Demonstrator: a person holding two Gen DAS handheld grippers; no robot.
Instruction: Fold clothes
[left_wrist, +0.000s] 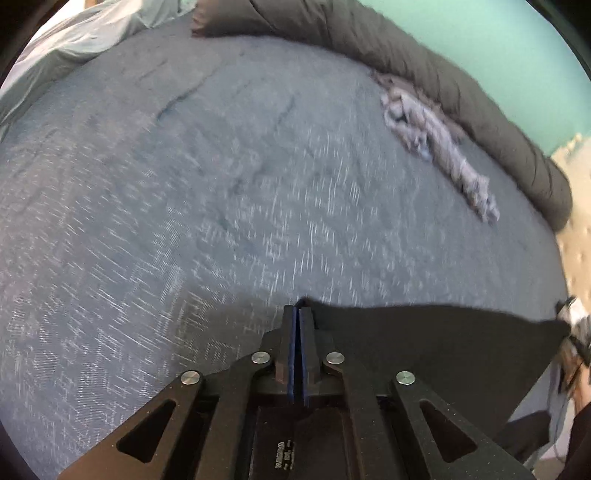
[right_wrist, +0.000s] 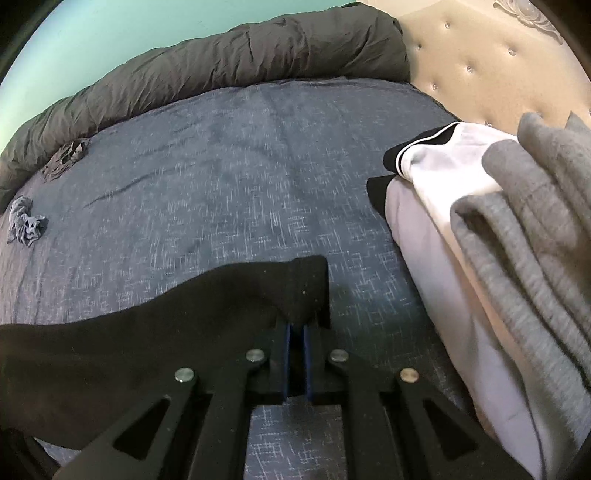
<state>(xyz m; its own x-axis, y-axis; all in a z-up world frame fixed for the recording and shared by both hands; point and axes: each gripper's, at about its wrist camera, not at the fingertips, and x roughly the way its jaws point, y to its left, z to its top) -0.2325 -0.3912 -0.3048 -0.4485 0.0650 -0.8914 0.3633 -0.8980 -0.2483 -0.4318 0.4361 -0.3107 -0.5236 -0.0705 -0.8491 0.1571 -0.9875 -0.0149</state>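
Above the bed (right_wrist: 229, 155), the left gripper (left_wrist: 299, 314) and right gripper (right_wrist: 297, 328) each clench a corner of a black garment (right_wrist: 147, 317), stretched between them beside the folded stack (right_wrist: 498, 229). The next move likely calls for laying it flat.

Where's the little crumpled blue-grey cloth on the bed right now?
The crumpled blue-grey cloth lies on the blue bedspread at the far left of the right wrist view, near the rolled dark grey duvet. The left wrist view shows it at upper right.
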